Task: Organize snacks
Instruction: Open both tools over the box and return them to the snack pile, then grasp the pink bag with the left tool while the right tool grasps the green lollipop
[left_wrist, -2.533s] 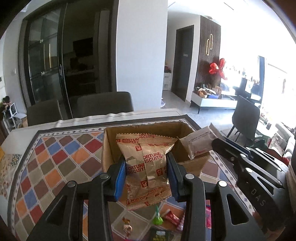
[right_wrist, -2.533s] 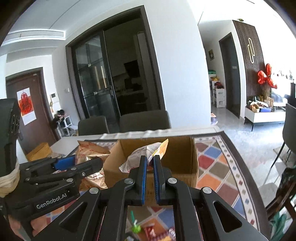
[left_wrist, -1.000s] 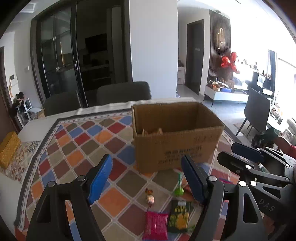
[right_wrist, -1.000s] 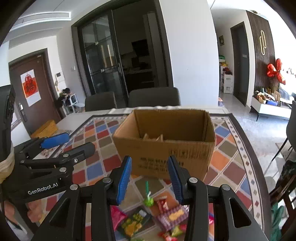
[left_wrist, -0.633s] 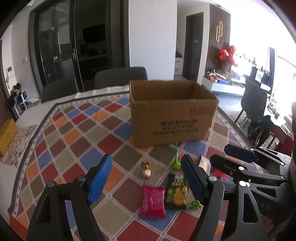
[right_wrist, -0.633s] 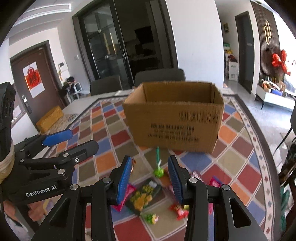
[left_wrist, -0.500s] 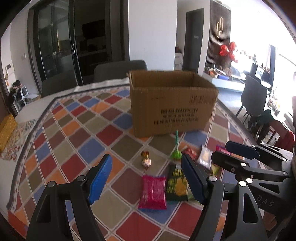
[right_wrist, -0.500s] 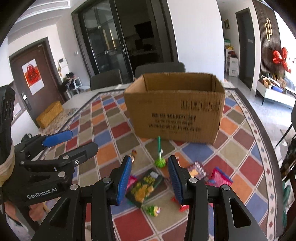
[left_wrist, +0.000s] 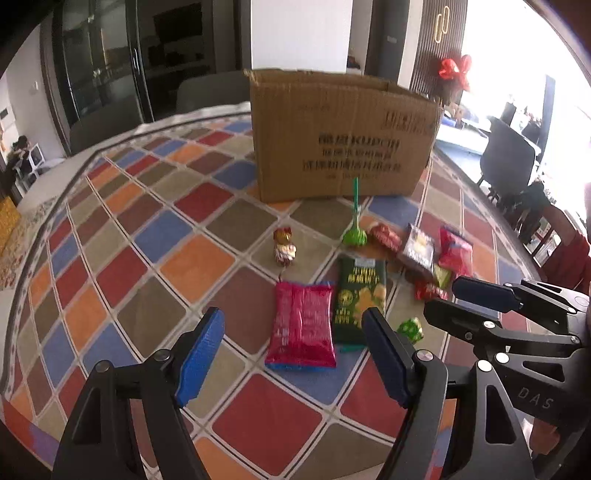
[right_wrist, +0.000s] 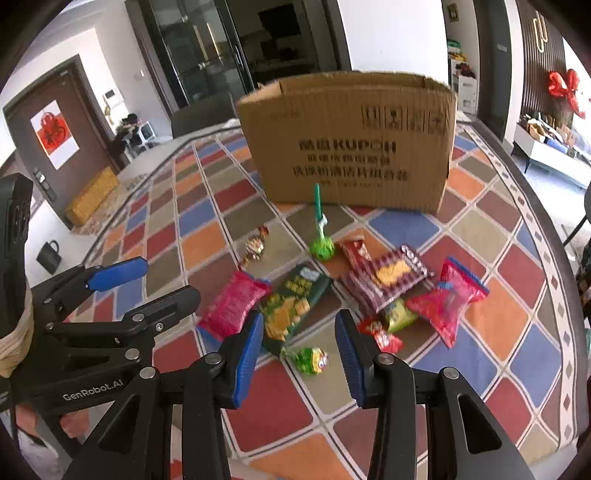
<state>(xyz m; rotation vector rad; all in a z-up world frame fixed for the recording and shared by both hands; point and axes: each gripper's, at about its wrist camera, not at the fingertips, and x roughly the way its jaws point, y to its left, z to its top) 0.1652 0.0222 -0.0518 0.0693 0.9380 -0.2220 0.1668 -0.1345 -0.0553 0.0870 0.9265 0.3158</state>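
A brown cardboard box stands on the checkered tablecloth. In front of it lie several snacks: a pink packet, a dark green packet, a green lollipop, a striped packet, a red-pink packet and small candies. My left gripper is open and empty, low over the pink packet. My right gripper is open and empty, just above a small green candy.
The checkered tablecloth covers a round table, whose edge curves away on both sides. Dark chairs stand behind the box. The right gripper shows at the right of the left wrist view, and the left gripper at the left of the right wrist view.
Both grippers let their packets go over the box and opened. They then pulled back and came down toward the loose snacks in front of the box.
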